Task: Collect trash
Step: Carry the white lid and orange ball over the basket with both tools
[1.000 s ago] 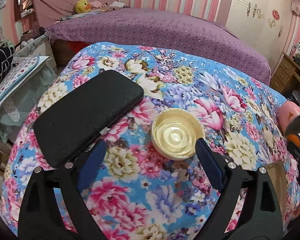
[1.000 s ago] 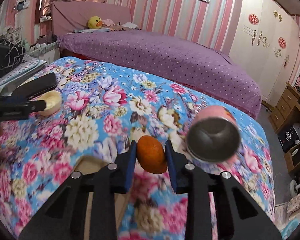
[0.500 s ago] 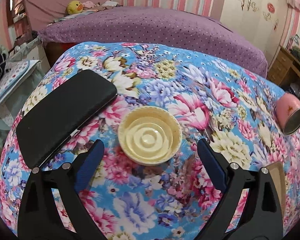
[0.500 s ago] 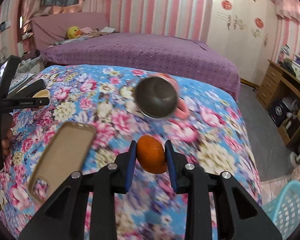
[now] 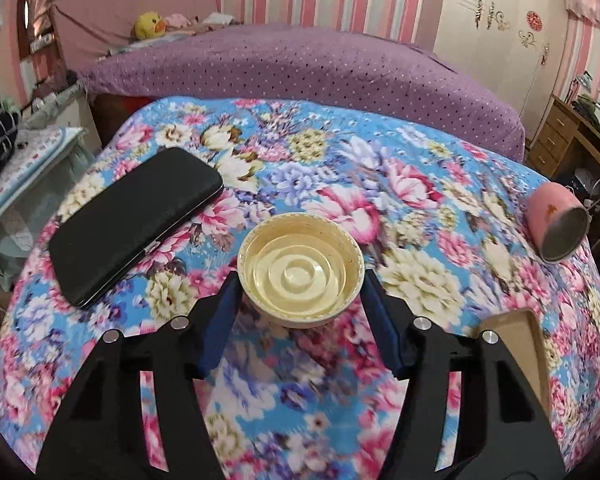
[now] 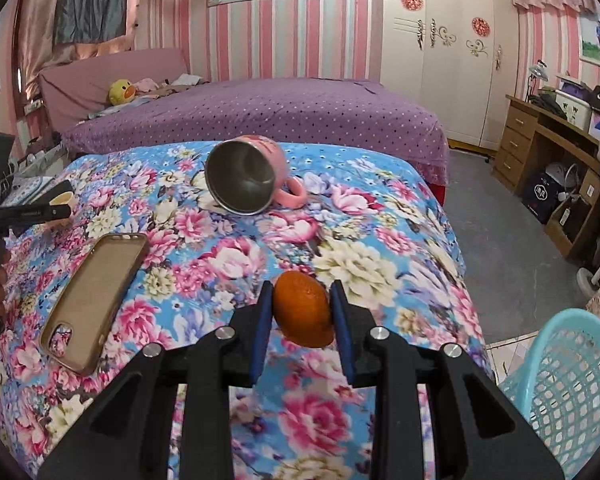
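Observation:
A cream round plastic lid [image 5: 300, 268] lies rim-up on the floral blanket [image 5: 420, 200]. My left gripper [image 5: 299, 284] straddles it. Its jaws are closing, and the blue pads [image 5: 224, 308] touch the lid's sides. In the right wrist view the same gripper [image 6: 40, 212] and lid [image 6: 62, 200] show at the far left. My right gripper [image 6: 300, 300] is shut on an orange fruit piece [image 6: 302, 312], held above the blanket's right part. A teal mesh basket [image 6: 568, 392] stands on the floor at the lower right.
A black flat case [image 5: 136, 224] lies left of the lid. A pink mug [image 6: 248, 176] lies on its side mid-blanket. A tan phone case [image 6: 92, 300] rests face-down nearer the front. Behind is a purple bed [image 6: 260, 116], with a wooden desk [image 6: 548, 148] at the right.
My left gripper moved forward around the lid and its jaws narrowed onto it. My right gripper swung right with the orange piece, bringing the teal basket into view.

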### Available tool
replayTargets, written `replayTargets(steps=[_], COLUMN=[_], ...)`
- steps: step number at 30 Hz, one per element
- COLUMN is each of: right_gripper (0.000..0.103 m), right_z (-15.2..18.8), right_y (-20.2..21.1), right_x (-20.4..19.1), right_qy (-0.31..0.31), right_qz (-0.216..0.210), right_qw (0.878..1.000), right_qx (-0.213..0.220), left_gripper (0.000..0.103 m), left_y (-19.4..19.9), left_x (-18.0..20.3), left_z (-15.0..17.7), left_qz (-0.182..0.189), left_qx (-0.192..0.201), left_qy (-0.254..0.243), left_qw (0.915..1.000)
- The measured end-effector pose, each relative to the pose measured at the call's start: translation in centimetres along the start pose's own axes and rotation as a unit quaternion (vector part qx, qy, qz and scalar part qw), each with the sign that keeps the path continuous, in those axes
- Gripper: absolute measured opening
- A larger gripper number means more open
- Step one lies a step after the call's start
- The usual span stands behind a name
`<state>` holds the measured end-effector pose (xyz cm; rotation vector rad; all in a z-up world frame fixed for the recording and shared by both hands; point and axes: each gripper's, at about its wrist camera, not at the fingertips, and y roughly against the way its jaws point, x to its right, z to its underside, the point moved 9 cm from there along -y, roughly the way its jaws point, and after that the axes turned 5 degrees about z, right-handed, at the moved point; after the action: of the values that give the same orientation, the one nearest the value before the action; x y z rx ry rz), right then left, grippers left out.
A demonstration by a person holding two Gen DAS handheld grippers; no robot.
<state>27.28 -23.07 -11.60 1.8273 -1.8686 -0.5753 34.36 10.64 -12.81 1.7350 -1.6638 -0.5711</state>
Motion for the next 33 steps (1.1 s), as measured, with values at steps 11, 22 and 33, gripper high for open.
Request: replayTargets(steps=[11,22,33], right_gripper=[0.029,0.029,0.029], right_z=[0.2,0.3,1.9], right_y=[2.9,6.7,9.9], right_x=[2.1,7.5,17.2], right_qy=[-0.001,-0.014,-0.032], right_qz=[0.001,0.021,0.088], right_qw=[1.0,0.999,0.995], right_qx=[0.019,0.036,0.042], left_gripper=[0.059,0.059,0.059], left_y=[6.1,9.6,13.1], left_x=[4.5,12.7,23.1], left_z=[2.3,6.1,8.1], left_qz=[0.006,0.038,0.098], left_qx=[0.052,0.072,0.093], left_qy=[-0.038,-0.071,-0.097], left_qw=[0.9979,0.9941,0.9861])
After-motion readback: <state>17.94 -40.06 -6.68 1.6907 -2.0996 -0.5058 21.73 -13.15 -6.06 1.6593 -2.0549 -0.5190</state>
